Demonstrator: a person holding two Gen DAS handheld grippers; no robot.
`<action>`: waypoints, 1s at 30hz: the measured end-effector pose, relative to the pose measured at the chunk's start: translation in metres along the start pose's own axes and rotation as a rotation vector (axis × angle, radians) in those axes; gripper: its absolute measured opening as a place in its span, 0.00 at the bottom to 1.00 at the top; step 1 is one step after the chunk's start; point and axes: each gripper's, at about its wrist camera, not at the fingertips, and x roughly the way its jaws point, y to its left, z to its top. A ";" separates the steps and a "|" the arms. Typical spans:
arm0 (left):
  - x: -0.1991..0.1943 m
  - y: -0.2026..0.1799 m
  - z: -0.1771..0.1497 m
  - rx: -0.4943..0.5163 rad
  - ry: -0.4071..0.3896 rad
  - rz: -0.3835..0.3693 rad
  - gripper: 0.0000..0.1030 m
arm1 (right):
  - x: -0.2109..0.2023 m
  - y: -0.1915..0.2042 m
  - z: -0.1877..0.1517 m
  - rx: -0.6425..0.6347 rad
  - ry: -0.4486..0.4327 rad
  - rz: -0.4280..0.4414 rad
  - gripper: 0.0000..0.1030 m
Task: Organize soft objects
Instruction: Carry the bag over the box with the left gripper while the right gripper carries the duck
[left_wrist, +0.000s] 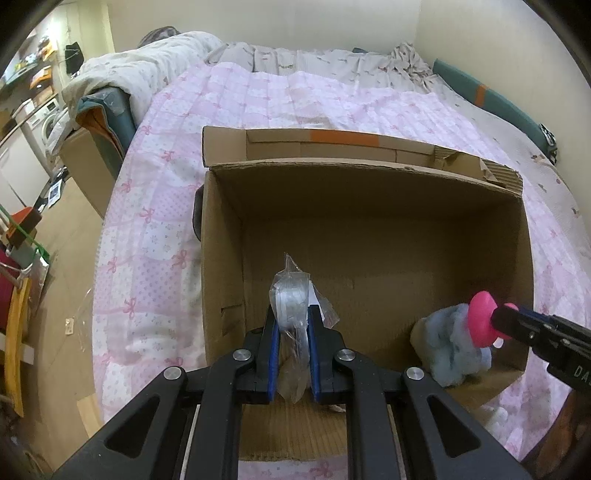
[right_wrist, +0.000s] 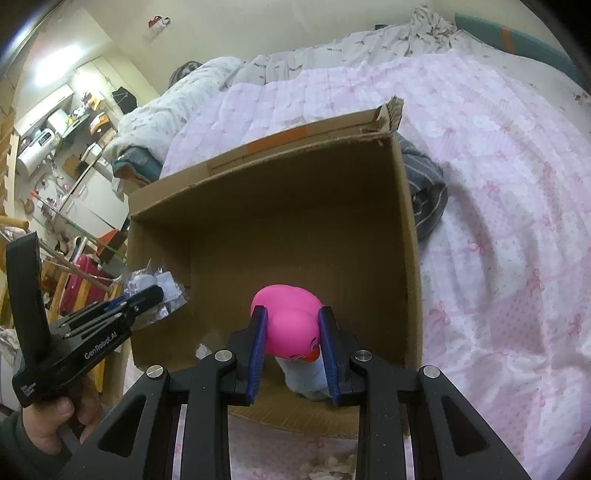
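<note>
Pink quilt (left_wrist: 258, 99) covered the bed, w/ box (left_wrist: 369, 236) open on it. L gripper (left_wrist: 291, 325) pinched bag (left_wrist: 291, 295) over box at 7 o'clock. R gripper (right_wrist: 291, 332) pinched pink duck (right_wrist: 288, 317) at 5 o'clock, above blue plush (left_wrist: 447, 339). Grey cloth (right_wrist: 424, 192) lay beside box at 3.

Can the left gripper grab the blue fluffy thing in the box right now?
Probably not: the left gripper is already shut on a clear plastic packet, and the right gripper holds a pink toy over the blue plush.
</note>
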 end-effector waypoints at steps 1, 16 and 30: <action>0.000 0.000 0.000 -0.002 -0.001 -0.002 0.12 | 0.001 0.000 -0.001 0.000 0.003 0.000 0.29; 0.003 -0.005 -0.005 0.015 -0.027 -0.015 0.12 | 0.004 0.006 -0.004 -0.015 0.020 -0.017 0.29; -0.011 -0.002 -0.005 -0.002 -0.078 -0.001 0.65 | 0.011 0.009 -0.004 -0.025 0.031 -0.037 0.29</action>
